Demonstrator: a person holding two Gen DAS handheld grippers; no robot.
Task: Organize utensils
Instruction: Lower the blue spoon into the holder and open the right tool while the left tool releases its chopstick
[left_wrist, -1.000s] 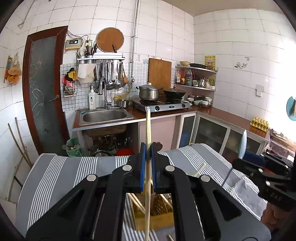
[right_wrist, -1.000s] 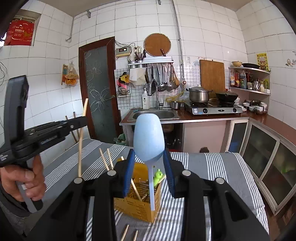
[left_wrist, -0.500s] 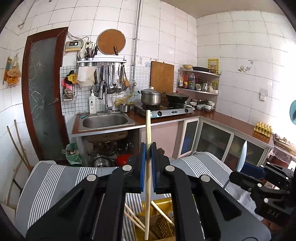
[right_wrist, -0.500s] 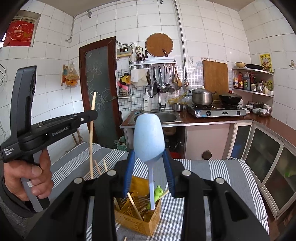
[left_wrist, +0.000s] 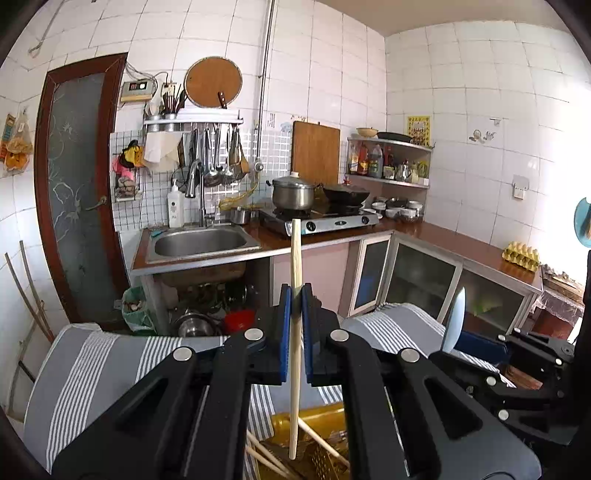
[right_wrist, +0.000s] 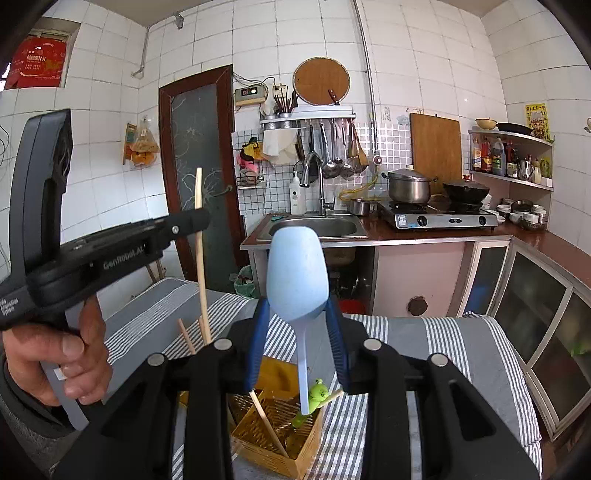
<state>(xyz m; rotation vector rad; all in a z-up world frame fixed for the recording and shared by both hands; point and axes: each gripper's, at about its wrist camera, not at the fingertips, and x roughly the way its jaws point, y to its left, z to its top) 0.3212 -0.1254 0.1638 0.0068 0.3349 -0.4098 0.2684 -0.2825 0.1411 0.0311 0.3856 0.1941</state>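
Note:
My left gripper (left_wrist: 294, 295) is shut on a wooden chopstick (left_wrist: 294, 332), held upright with its lower tip over the yellow utensil basket (left_wrist: 325, 458). That chopstick also shows in the right wrist view (right_wrist: 201, 258), in the left gripper (right_wrist: 195, 219). My right gripper (right_wrist: 297, 314) is shut on a pale blue spoon (right_wrist: 297, 273), bowl up, handle tip hanging just above the basket (right_wrist: 273, 424). The basket holds several chopsticks (right_wrist: 267, 424) and a green figure utensil (right_wrist: 314, 397). The spoon shows edge-on in the left wrist view (left_wrist: 452, 321).
The basket stands on a grey striped cloth (right_wrist: 424, 350) over a table. Behind it are a sink (left_wrist: 199, 242), a stove with a pot (left_wrist: 293, 192), glass-door cabinets (left_wrist: 421, 280) and a dark door (left_wrist: 79, 184).
Both grippers have risen and drawn closer over the basket. The chopstick's lower tip and the spoon's handle now hang over the basket's mouth. Both grips are unchanged.

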